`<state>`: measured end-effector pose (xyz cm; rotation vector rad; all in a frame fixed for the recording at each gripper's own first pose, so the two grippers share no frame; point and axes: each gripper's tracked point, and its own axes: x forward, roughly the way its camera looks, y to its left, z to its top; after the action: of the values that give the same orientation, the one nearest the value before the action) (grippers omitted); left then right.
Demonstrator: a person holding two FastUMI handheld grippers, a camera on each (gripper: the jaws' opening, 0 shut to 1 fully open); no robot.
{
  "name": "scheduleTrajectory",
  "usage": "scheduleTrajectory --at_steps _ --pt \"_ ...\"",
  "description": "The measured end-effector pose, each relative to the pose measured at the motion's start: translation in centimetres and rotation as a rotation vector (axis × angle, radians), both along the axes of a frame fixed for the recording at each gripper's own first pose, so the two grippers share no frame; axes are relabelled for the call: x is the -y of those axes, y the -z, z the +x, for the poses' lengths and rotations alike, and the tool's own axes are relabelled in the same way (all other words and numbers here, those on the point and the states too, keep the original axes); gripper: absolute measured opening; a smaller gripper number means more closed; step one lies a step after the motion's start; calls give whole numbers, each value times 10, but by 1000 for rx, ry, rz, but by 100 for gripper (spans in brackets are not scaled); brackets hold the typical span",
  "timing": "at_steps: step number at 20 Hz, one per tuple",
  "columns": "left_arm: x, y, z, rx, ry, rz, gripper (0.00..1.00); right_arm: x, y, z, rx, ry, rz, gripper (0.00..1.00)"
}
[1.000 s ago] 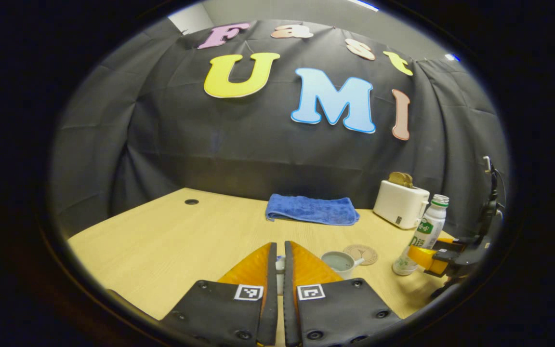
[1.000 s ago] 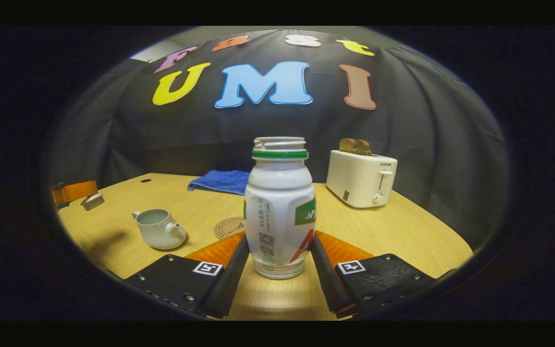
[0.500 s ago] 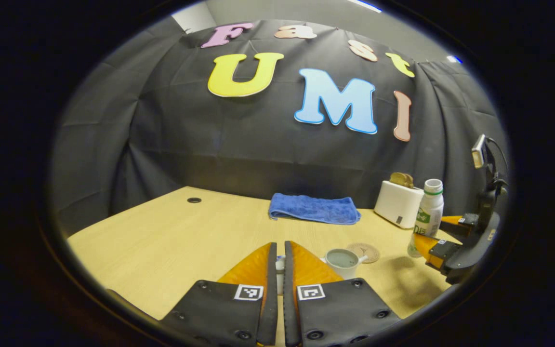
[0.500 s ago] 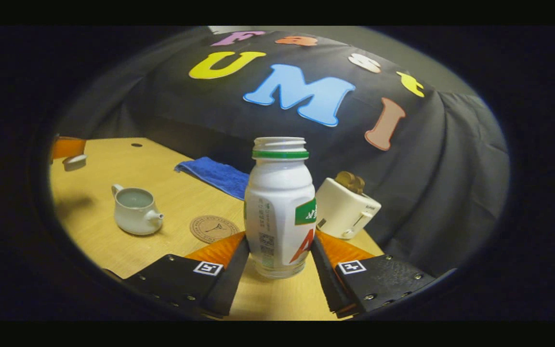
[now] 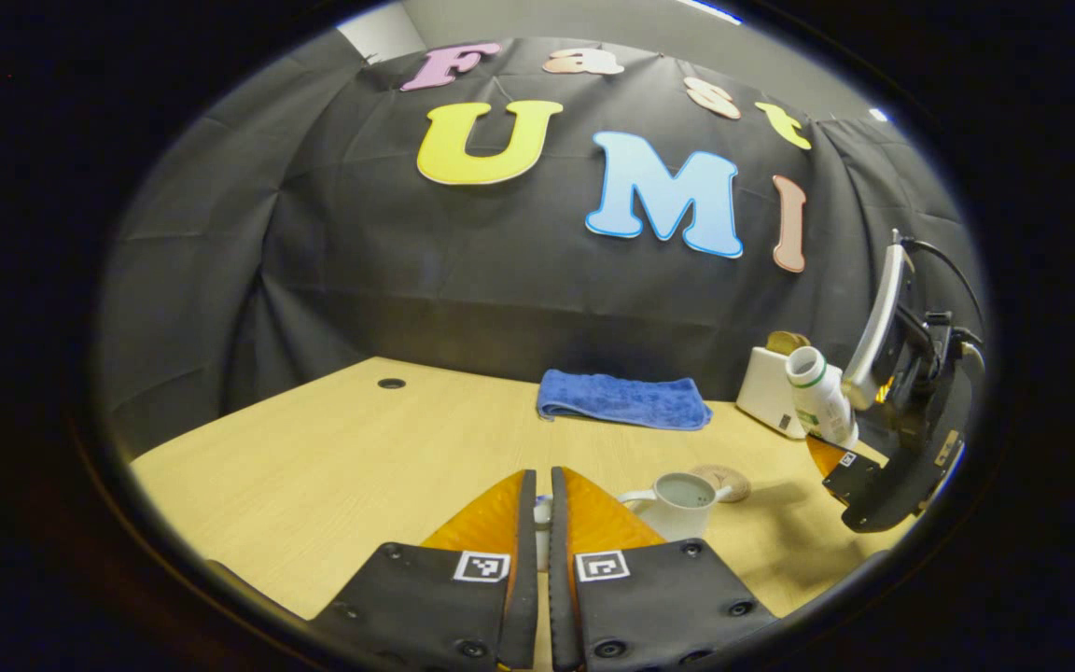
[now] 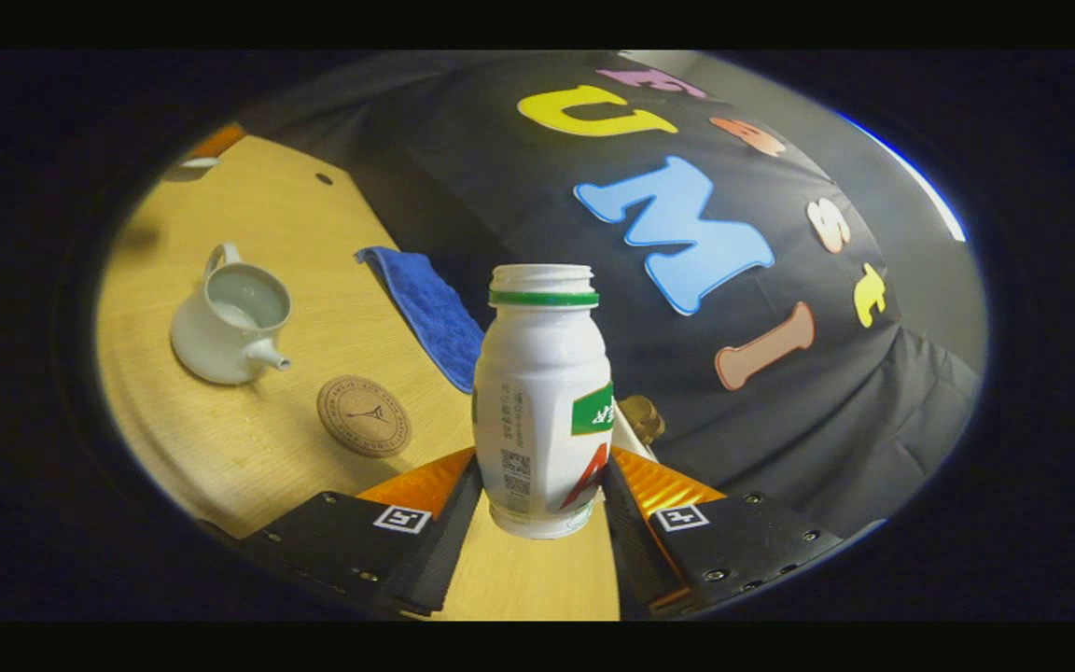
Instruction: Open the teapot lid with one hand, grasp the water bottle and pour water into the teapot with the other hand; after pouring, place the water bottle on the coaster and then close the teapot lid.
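Observation:
My right gripper (image 6: 542, 467) is shut on the open white water bottle (image 6: 542, 401), held off the table and tilted to the left. In the left gripper view the bottle (image 5: 817, 392) leans with its mouth toward the teapot, to the right of it and higher. The white teapot (image 6: 230, 327) stands open on the table with some water inside. The round coaster (image 6: 365, 415) lies bare beside the spout. My left gripper (image 5: 542, 485) is shut on the small white teapot lid (image 5: 542, 513), held left of the teapot (image 5: 677, 504).
A folded blue towel (image 5: 626, 399) lies at the back of the wooden table (image 5: 342, 457). A white toaster (image 5: 769, 392) with toast stands at the back right, partly behind the bottle. A small cable hole (image 5: 391, 384) is at the far left.
The right gripper has lifted the bottle off the table and tipped it leftward toward the teapot. The left gripper has stayed nearly still, holding the lid.

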<state>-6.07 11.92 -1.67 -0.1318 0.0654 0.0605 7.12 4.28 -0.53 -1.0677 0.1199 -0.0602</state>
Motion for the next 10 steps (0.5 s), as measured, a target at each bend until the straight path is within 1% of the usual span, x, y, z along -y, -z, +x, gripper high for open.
scheduleTrajectory --at_steps 1,4,5,6,7,8,10 --pt "-1 1 0 -2 -1 -2 15 -3 0 0 3 -5 -30 72" --pt "-5 5 -1 -6 -5 -4 16 -9 -4 1 19 -11 -125 72" --pt "-6 6 -2 -7 -8 -4 12 -12 -7 2 30 -14 -166 72" --pt "-7 7 -2 -9 -10 -3 12 -13 -10 4 42 -18 -202 72" --pt "-9 8 -3 -10 -12 -4 16 -16 -12 4 50 -24 -234 72" --pt "-10 10 -3 -12 -14 -5 12 -17 -12 3 54 -29 -260 72" --pt "-13 12 -5 -17 -19 -7 12 -19 -14 3 61 -29 -325 72"
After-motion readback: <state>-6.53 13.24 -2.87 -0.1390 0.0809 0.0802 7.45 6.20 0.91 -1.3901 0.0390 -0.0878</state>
